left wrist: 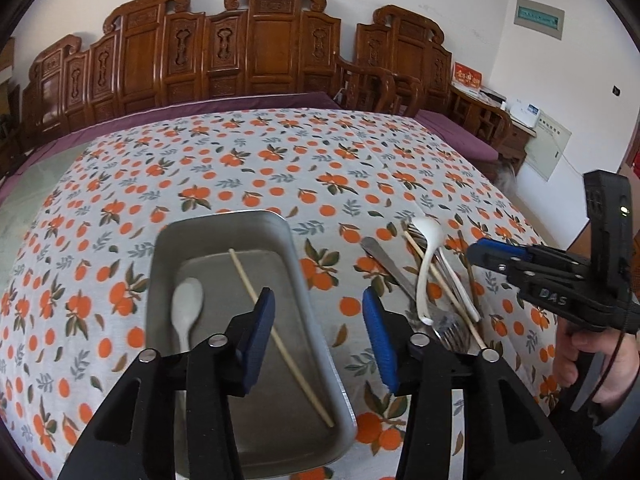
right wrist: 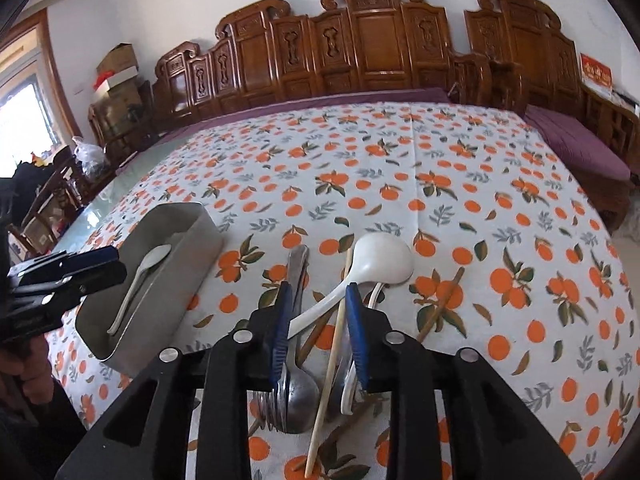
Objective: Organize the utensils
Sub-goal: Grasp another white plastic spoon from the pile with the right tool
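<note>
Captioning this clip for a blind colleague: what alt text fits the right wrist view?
The right claw, open, hovers over a pile of utensils on an orange-print tablecloth: a white ladle, a pale chopstick, metal spoons. At left, a metal tray holds a white spoon.

Oranges on white, steel grey, blue pads

The cloth (left wrist: 280, 168) is white, printed with orange fruit and grey-green leaves; the tray (left wrist: 224, 236) is dull grey metal, holding a white spoon (left wrist: 188, 304) and a pale wood chopstick (left wrist: 280, 336). The ladle (right wrist: 380, 258) is white, the knife (right wrist: 298, 276) silver, and both grippers are black with blue pads (left wrist: 262, 320). The bench (left wrist: 256, 48) is carved red-brown wood with a purple cushion (left wrist: 456, 130)
</note>
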`<action>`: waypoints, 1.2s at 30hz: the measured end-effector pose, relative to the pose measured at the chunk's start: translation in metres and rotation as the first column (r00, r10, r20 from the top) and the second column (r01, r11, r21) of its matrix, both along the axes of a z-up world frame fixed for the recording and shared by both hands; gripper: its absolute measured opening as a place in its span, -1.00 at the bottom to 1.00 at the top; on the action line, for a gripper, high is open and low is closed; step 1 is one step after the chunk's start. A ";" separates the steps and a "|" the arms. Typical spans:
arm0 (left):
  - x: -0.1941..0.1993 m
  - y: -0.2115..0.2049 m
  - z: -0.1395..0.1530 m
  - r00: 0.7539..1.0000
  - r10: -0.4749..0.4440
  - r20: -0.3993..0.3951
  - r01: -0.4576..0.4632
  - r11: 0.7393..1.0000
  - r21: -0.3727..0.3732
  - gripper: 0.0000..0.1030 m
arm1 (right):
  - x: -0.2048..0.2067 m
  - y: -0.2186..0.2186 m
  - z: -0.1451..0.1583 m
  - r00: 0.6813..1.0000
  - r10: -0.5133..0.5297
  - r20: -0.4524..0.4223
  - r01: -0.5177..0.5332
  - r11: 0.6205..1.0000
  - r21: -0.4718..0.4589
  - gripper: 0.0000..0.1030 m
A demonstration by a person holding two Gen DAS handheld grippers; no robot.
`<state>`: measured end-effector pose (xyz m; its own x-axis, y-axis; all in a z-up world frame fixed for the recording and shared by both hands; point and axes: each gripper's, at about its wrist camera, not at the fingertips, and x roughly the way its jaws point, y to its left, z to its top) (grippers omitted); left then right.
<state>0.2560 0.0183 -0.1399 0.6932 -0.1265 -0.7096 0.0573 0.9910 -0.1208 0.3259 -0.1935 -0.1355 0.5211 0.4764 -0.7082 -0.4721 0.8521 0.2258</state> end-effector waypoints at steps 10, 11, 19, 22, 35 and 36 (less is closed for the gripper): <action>0.003 -0.008 -0.004 1.000 0.003 0.000 -0.003 1.000 0.010 0.40 | 0.025 0.021 -0.032 0.995 -0.056 -0.081 0.050 0.996 -0.072 -0.23; 0.003 -0.008 -0.004 1.000 0.004 0.001 -0.004 1.000 0.010 0.40 | 0.029 0.021 -0.034 0.994 -0.062 -0.087 0.057 0.996 -0.069 -0.23; 0.003 -0.007 -0.004 1.000 0.006 0.002 -0.006 1.000 0.009 0.40 | 0.050 0.027 -0.040 0.996 -0.071 -0.059 0.065 0.993 -0.102 -0.21; 0.003 -0.007 -0.005 1.000 0.003 -0.002 -0.003 1.000 0.017 0.40 | 0.051 0.030 -0.039 0.996 -0.073 -0.055 0.066 0.990 -0.124 -0.21; 0.004 -0.014 -0.006 1.000 0.009 0.002 -0.010 1.000 0.028 0.41 | 0.059 0.037 -0.051 0.987 -0.121 -0.106 0.108 0.987 -0.123 0.05; 0.003 -0.014 -0.007 1.000 0.010 0.003 -0.010 0.999 0.030 0.41 | 0.059 0.038 -0.051 0.988 -0.124 -0.098 0.111 0.986 -0.127 0.05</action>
<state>0.2595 0.0043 -0.1464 0.6961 -0.0980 -0.7112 0.0477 0.9948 -0.0905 0.3852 -0.1551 -0.1865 0.4879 0.3243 -0.8104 -0.3466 0.9241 0.1611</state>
